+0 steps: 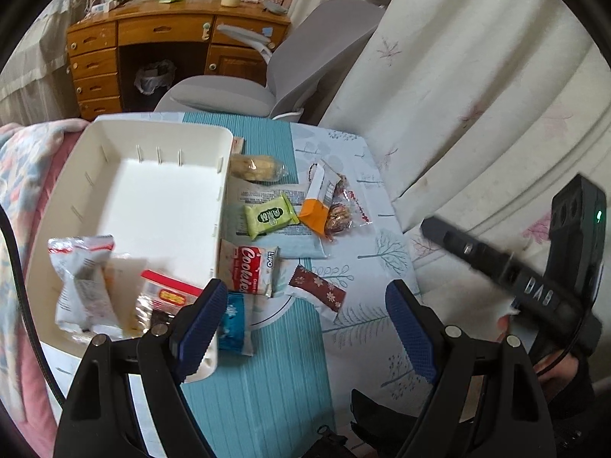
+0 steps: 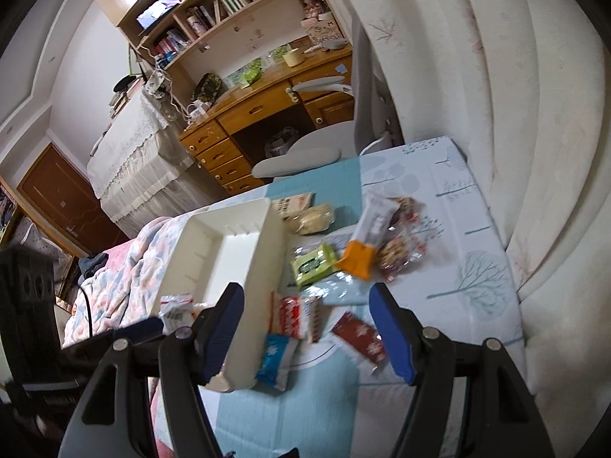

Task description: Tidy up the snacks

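A white plastic bin point(image 1: 126, 141) point(image 2: 263, 244) lies on the blue patterned cloth. In its near end lie a white-and-red packet point(image 1: 82, 278) and a red-topped clear packet point(image 1: 168, 294). Beside it on the cloth lie a Cookies pack point(image 1: 250, 269), a blue packet point(image 1: 233, 322) point(image 2: 277, 358), a dark red snowflake bar point(image 1: 319, 292) point(image 2: 361, 337), a green packet point(image 1: 271, 215) point(image 2: 313, 263), an orange-and-white packet point(image 1: 317, 202) point(image 2: 362, 244), a bread roll point(image 1: 256, 168) and nut sweets point(image 1: 340, 215). My left gripper point(image 1: 305, 332) is open and empty above the bin's near corner. My right gripper point(image 2: 309, 339) is open and empty above the blue packet and red bar.
A grey office chair point(image 1: 290, 72) and a wooden desk point(image 1: 160, 30) stand beyond the table. A quilted white bedspread point(image 1: 477, 95) rises on the right. A pink floral blanket point(image 1: 23, 175) lies to the left. The right gripper's body point(image 1: 534, 278) shows in the left wrist view.
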The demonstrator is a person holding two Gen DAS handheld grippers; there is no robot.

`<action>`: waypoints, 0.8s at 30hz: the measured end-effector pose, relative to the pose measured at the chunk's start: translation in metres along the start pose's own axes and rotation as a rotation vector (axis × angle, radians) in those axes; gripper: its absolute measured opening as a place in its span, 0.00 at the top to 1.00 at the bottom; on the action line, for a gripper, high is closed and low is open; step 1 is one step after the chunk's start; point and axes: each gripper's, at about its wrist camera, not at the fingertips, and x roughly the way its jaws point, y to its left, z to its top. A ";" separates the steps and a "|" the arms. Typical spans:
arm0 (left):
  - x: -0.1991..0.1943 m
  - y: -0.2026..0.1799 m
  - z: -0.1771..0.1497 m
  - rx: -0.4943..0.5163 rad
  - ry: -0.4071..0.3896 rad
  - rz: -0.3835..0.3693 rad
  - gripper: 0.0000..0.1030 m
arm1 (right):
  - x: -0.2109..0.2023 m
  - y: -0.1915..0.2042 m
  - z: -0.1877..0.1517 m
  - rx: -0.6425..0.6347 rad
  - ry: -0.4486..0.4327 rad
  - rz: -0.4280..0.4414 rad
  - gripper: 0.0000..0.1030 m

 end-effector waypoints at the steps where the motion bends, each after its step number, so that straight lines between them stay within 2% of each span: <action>1: 0.007 -0.003 0.000 -0.007 0.003 0.013 0.19 | 0.003 -0.005 0.005 -0.002 0.007 -0.013 0.33; 4: 0.026 -0.009 -0.001 -0.030 0.015 0.056 0.19 | 0.017 -0.018 0.018 -0.020 0.037 -0.048 0.33; 11: 0.069 -0.017 -0.007 -0.093 0.075 0.079 0.19 | 0.055 -0.044 0.037 -0.001 0.121 -0.032 0.33; 19: 0.132 -0.029 -0.013 -0.179 0.180 0.091 0.19 | 0.105 -0.074 0.042 0.025 0.221 -0.052 0.33; 24: 0.167 -0.036 -0.011 -0.197 0.242 0.139 0.19 | 0.137 -0.092 0.039 0.036 0.290 -0.066 0.33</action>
